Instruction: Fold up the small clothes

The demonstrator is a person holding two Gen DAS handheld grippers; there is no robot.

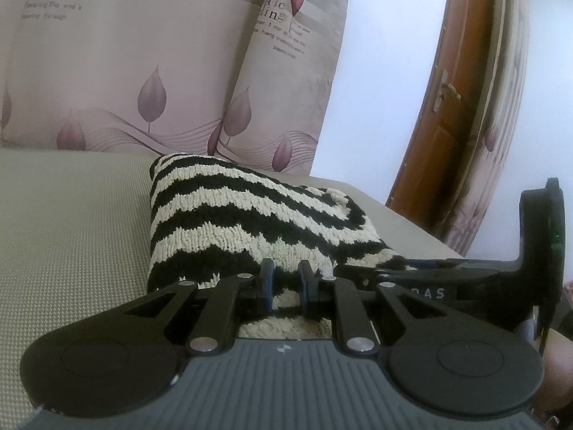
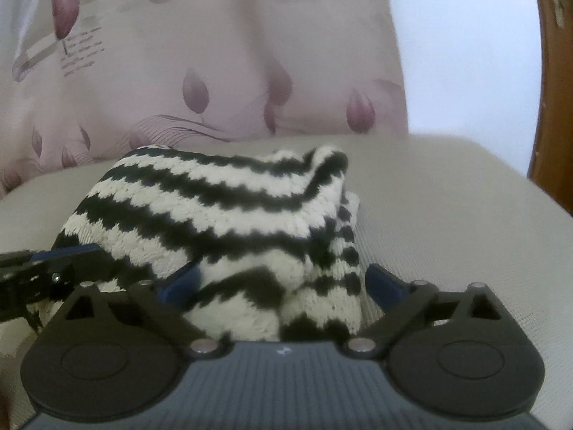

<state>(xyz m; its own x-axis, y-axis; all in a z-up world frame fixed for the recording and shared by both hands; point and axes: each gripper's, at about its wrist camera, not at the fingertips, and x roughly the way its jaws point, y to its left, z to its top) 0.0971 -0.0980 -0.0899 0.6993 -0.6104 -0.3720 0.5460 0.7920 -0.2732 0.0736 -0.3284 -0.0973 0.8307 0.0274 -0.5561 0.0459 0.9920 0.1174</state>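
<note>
A black-and-cream zigzag knit garment (image 1: 229, 215) lies bunched on a beige cushioned surface (image 1: 71, 222). My left gripper (image 1: 286, 279) sits at its near edge, blue pads close together with knit fabric between them. In the right wrist view the same garment (image 2: 222, 215) fills the middle. My right gripper (image 2: 283, 279) is wide open, its blue pads on either side of a thick fold of the knit. The right gripper's body shows at the right of the left wrist view (image 1: 465, 279), and the left gripper shows at the left edge of the right wrist view (image 2: 35, 272).
A pink curtain with leaf prints and text (image 1: 143, 71) hangs behind the surface. A white wall (image 1: 386, 71) and a brown wooden door (image 1: 462, 107) stand to the right. The beige surface (image 2: 447, 197) extends to the right of the garment.
</note>
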